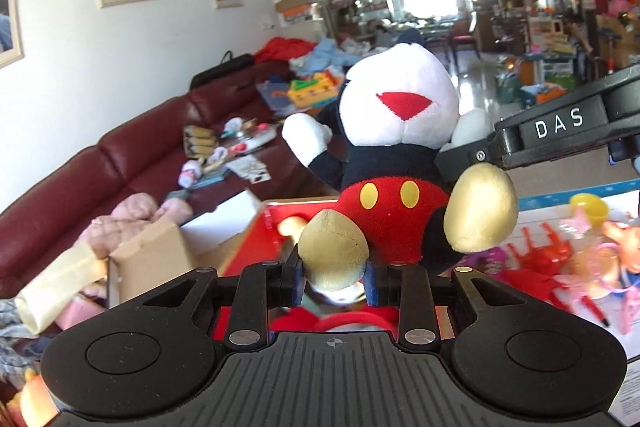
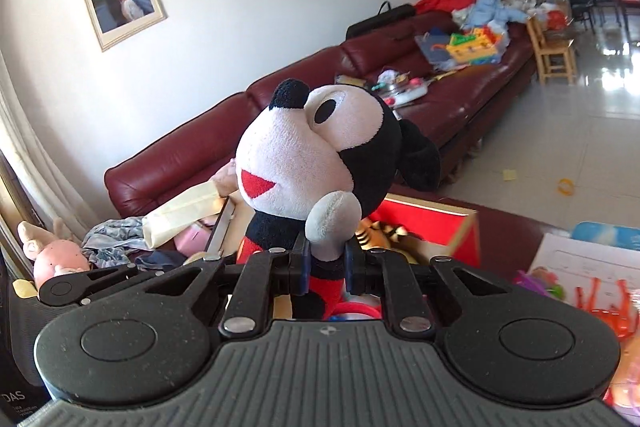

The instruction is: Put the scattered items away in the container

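Left wrist view: the left gripper [image 1: 332, 273] is clamped on one tan foot of the mouse plush [image 1: 394, 163], which hangs in the air above the red box [image 1: 256, 247]; gripping a foot gives a firm, narrow handle on a soft toy. The right gripper [image 1: 460, 157] enters from the right edge and reaches the plush at its arm, sharing the load so the body does not sag. This view alone shows the scattered toys [image 1: 560, 259] left on the mat to the right, and the open cardboard flap [image 1: 148, 259] beside the box. Right wrist view: the jaws of the right gripper [image 2: 326, 263] are closed on the white-gloved arm of the plush [image 2: 320, 163]. Only here are the face, nose and ear visible, plus a striped toy [image 2: 384, 231] already inside the red box [image 2: 432, 223], judged to be the container, and a pink pig doll [image 2: 56, 259] on the left
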The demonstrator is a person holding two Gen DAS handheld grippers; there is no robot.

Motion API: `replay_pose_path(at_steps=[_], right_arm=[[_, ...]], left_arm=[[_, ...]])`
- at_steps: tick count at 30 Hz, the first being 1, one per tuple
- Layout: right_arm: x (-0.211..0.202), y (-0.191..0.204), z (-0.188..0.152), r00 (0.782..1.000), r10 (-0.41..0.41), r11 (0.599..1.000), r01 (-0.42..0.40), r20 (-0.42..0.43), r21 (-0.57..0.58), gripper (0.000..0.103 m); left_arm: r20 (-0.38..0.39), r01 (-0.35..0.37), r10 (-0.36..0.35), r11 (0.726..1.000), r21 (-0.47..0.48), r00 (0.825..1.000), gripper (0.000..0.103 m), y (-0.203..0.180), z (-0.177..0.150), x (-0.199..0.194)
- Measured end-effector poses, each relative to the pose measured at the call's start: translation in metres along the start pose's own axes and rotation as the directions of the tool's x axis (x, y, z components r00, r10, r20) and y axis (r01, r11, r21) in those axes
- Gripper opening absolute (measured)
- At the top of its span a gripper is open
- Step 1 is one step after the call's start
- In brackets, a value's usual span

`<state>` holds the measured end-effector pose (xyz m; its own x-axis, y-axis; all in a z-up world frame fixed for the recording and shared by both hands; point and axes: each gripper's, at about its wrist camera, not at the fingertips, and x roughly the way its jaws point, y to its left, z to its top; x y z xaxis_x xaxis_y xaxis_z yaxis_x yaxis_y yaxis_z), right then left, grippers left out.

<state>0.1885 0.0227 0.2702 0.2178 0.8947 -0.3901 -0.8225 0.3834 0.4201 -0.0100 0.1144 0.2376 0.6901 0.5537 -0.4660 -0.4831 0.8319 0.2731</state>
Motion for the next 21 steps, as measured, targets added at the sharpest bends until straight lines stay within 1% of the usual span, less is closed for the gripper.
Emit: replay_pose_path(at_steps=[1, 3, 4, 5, 6, 7, 8, 9, 10, 11, 12, 14, 16, 21], right_arm=[[0.008, 0.001, 0.001, 1.000, -0.003, 1.000, 0.003, -0.015, 0.005, 0.018], [0.028, -0.001, 0.000, 0.998, -0.017, 1.000, 0.018, -0.056, 0.012, 0.021], [0.041, -0.003, -0.002, 0.994, -0.038, 0.999, 0.038, -0.103, -0.003, 0.027], [0.057, -0.005, -0.005, 0.985, -0.066, 0.998, 0.064, -0.159, -0.020, 0.033], [0.070, -0.010, -0.008, 0.975, -0.095, 0.995, 0.091, -0.199, -0.028, 0.046], [0.079, -0.015, -0.012, 0.968, -0.125, 0.992, 0.121, -0.216, -0.029, 0.051], [0.083, -0.019, -0.015, 0.964, -0.142, 0.990, 0.142, -0.224, -0.017, 0.051], [0.083, -0.023, -0.016, 0.963, -0.142, 0.989, 0.147, -0.231, 0.003, 0.052], [0.082, -0.026, -0.018, 0.964, -0.129, 0.990, 0.138, -0.232, 0.021, 0.056], [0.080, -0.025, -0.019, 0.966, -0.120, 0.992, 0.128, -0.229, 0.021, 0.060], [0.078, -0.025, -0.020, 0.966, -0.128, 0.991, 0.133, -0.225, 0.009, 0.064], [0.078, -0.022, -0.020, 0.964, -0.142, 0.990, 0.143, -0.224, -0.009, 0.064], [0.082, -0.022, -0.022, 0.962, -0.128, 0.991, 0.132, -0.239, 0.001, 0.064], [0.096, -0.012, -0.025, 0.955, -0.114, 0.993, 0.112, -0.274, -0.025, 0.065]], left_arm=[[-0.017, 0.003, -0.003, 1.000, -0.004, 1.000, 0.028, 0.007, 0.001, 0.009], [-0.075, 0.020, -0.020, 1.000, -0.010, 0.997, 0.028, 0.017, -0.001, 0.035], [-0.112, 0.019, -0.020, 1.000, -0.006, 0.994, 0.031, 0.019, -0.004, 0.051], [-0.152, 0.008, -0.009, 1.000, -0.010, 0.988, 0.044, 0.022, -0.011, 0.068], [-0.188, -0.007, 0.003, 1.000, -0.018, 0.982, 0.051, 0.023, -0.018, 0.083], [-0.221, -0.029, 0.022, 0.999, -0.026, 0.975, 0.056, 0.024, -0.024, 0.095], [-0.249, -0.045, 0.035, 0.998, -0.036, 0.968, 0.056, 0.025, -0.035, 0.103], [-0.261, -0.038, 0.024, 0.998, -0.048, 0.965, 0.057, 0.026, -0.042, 0.106], [-0.268, -0.020, 0.003, 0.998, -0.062, 0.963, 0.059, 0.028, -0.049, 0.108], [-0.271, -0.009, -0.010, 0.998, -0.068, 0.962, 0.064, 0.029, -0.055, 0.107], [-0.272, -0.010, -0.009, 0.998, -0.066, 0.962, 0.067, 0.030, -0.059, 0.108], [-0.268, -0.019, 0.001, 0.998, -0.061, 0.963, 0.074, 0.032, -0.064, 0.107], [-0.266, -0.012, -0.010, 0.997, -0.082, 0.964, 0.078, 0.033, -0.067, 0.106], [-0.266, -0.008, -0.019, 0.995, -0.100, 0.964, 0.085, 0.036, -0.072, 0.105]])
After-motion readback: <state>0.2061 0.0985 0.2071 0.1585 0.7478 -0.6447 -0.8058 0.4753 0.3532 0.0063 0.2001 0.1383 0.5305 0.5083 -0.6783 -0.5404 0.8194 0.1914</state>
